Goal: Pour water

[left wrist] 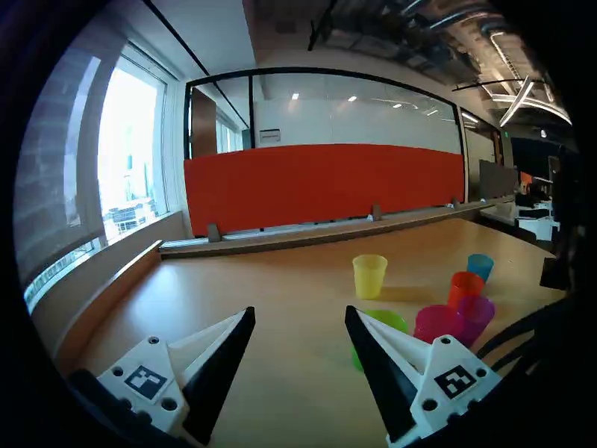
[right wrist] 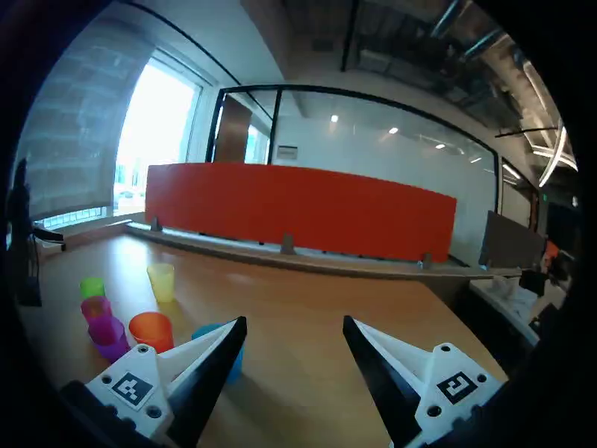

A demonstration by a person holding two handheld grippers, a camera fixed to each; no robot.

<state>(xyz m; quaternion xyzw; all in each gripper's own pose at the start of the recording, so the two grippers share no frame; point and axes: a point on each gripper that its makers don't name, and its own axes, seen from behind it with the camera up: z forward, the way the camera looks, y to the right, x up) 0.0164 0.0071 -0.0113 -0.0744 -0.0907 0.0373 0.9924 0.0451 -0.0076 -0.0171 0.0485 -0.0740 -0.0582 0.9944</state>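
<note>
On the table (left wrist: 283, 276), six cups (left wrist: 370, 275); left hand-held gripper (left wrist: 299, 310) and right hand-held gripper (right wrist: 295, 319) spread.

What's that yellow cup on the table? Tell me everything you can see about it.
The yellow translucent plastic cup is a plain tumbler, wider at the rim than the base, with no handle or lid. It stands upright, mouth up, on the light wooden table. Only the table touches it; a gap separates it from the orange plastic cup. Whether it holds water cannot be told.
</note>
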